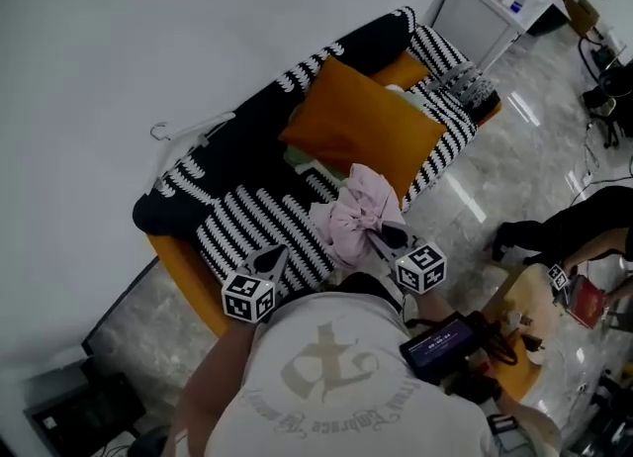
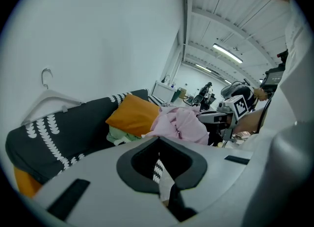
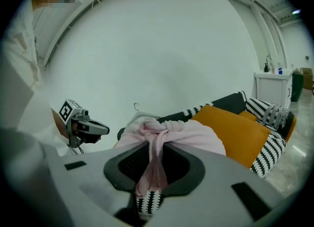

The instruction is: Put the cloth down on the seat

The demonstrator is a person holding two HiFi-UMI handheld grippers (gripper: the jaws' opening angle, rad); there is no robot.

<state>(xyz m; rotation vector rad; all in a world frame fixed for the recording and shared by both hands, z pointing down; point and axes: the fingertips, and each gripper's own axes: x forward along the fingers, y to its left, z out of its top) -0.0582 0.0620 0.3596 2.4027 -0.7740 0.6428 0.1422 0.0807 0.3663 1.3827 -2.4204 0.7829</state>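
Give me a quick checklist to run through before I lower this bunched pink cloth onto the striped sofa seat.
1. Right gripper shut on the bunched pink cloth: ok.
2. Left gripper empty, jaws apart, off the cloth: ok.
3. Cloth over the black-and-white striped seat in the head view: ok.
4. Bare striped patch in front of the orange cushion to land on: ok.
5. Cloth's lower edge touching the seat or not: cannot tell.
6. White hanger on the backrest, apart from the cloth: ok.
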